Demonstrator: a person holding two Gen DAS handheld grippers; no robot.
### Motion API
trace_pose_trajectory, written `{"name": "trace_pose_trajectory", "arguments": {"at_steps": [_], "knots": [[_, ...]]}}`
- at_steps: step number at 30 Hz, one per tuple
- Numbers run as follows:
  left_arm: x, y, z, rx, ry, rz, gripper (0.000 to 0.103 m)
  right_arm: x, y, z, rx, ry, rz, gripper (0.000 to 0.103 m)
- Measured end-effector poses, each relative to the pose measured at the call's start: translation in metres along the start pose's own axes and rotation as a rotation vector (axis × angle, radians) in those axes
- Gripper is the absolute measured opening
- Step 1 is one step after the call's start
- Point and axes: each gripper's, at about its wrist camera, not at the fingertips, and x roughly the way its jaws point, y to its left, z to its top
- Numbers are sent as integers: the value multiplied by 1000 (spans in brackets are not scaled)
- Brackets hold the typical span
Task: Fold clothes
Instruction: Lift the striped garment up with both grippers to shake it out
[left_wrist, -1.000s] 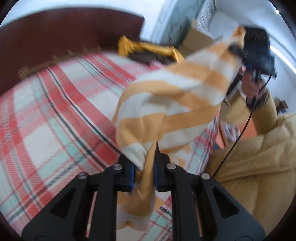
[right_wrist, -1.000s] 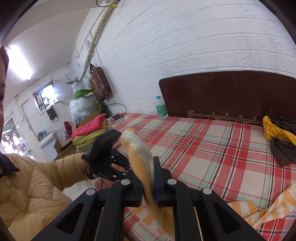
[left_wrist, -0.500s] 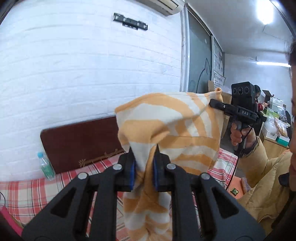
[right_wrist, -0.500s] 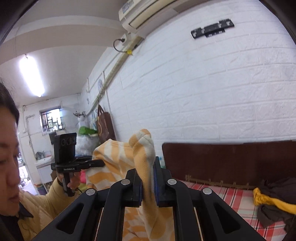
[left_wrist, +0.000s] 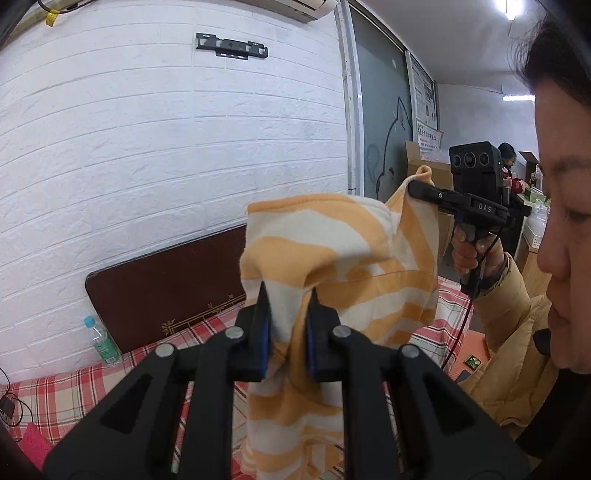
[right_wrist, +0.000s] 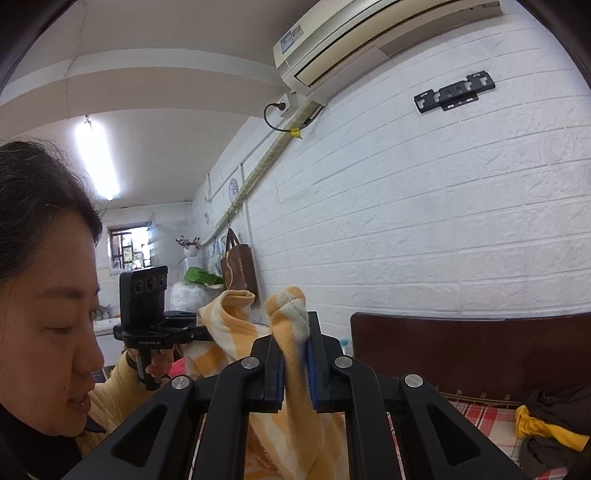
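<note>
Both grippers have risen off the bed (left_wrist: 66, 391) — striped garment (left_wrist: 343, 258) now hangs mid-frame. Left gripper (left_wrist: 286, 325) and right gripper (right_wrist: 293, 354) each have jaws pinching a corner — likely to shake it flat.

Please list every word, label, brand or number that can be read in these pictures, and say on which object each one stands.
"DAS": white letters on the side of the right gripper.
Small white print on the left gripper: too blurred to read.
Posters beside the window: too small to read.
Sticker on the air conditioner: too small to read.
Print on the brown bag: blurred.
Label of the bottle: unreadable.
</note>
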Motion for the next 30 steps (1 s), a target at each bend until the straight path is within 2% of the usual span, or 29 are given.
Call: {"name": "trace_pose_trajectory", "arguments": {"at_steps": [5, 11, 15, 18, 23, 27, 30], "knots": [[10, -3, -3, -26, 53, 15, 17, 2, -13, -15, 57, 24, 6, 8], [-8, -26, 12, 6, 19, 28, 17, -15, -14, -12, 68, -13, -4, 8], [-25, -50, 30, 66, -23, 34, 17, -33, 5, 7, 0, -64, -11, 9], [-38, -66, 44, 109, -64, 68, 17, -49, 20, 27, -51, -121, 6, 8], [-34, -67, 63, 106, -62, 103, 17, -56, 32, 60, -120, -160, -11, 8], [-6, -32, 60, 41, -6, 131, 17, -35, 9, 69, -92, -127, -44, 8], [44, 9, 41, -20, 110, 158, 18, 6, -29, 53, -44, -38, -93, 8]]}}
